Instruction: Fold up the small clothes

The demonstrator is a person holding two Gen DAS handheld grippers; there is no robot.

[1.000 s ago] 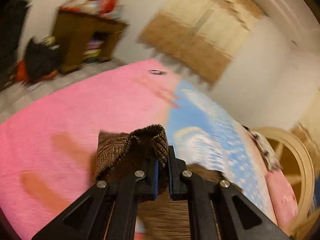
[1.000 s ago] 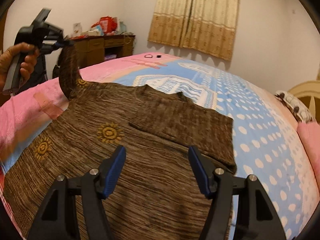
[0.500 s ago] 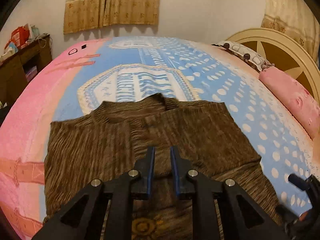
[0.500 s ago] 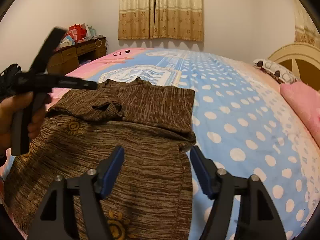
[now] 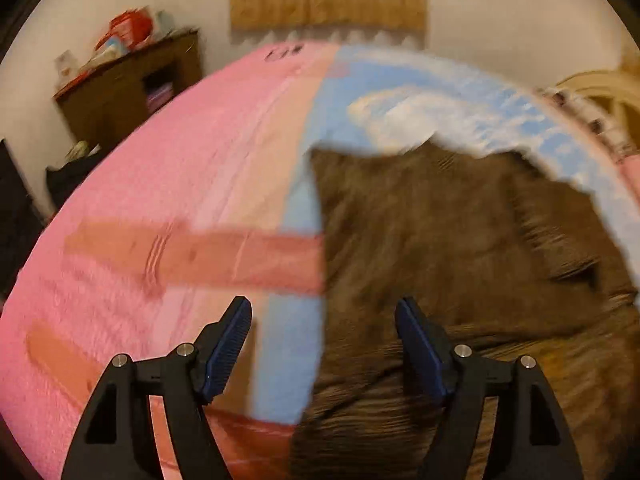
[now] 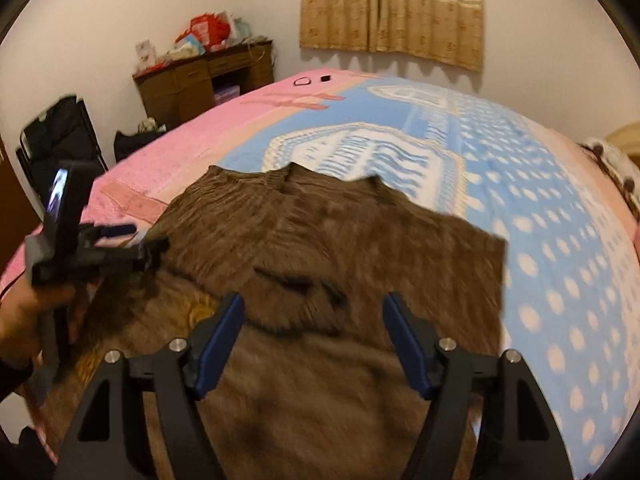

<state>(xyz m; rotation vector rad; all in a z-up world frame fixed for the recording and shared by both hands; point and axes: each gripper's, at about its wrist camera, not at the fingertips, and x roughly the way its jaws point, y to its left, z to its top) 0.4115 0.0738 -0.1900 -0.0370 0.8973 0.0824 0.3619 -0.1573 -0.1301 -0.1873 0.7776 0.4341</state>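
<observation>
The brown sweater lies flat on the bed, with its sleeves folded in on top. The left gripper is spread wide and holds nothing. It hangs over the sweater's left edge. The right gripper is spread wide too, over the middle. I think a grab now could catch only the top layer and pull a folded sleeve loose. Both pictures are blurry. The bottom of the sweater is cut off, so I cannot tell how neat it is.

Left hand-held gripper, right hand-held gripper: black frames, blue ribbed pads, silver screws. Dark sleeve at wrist.
</observation>
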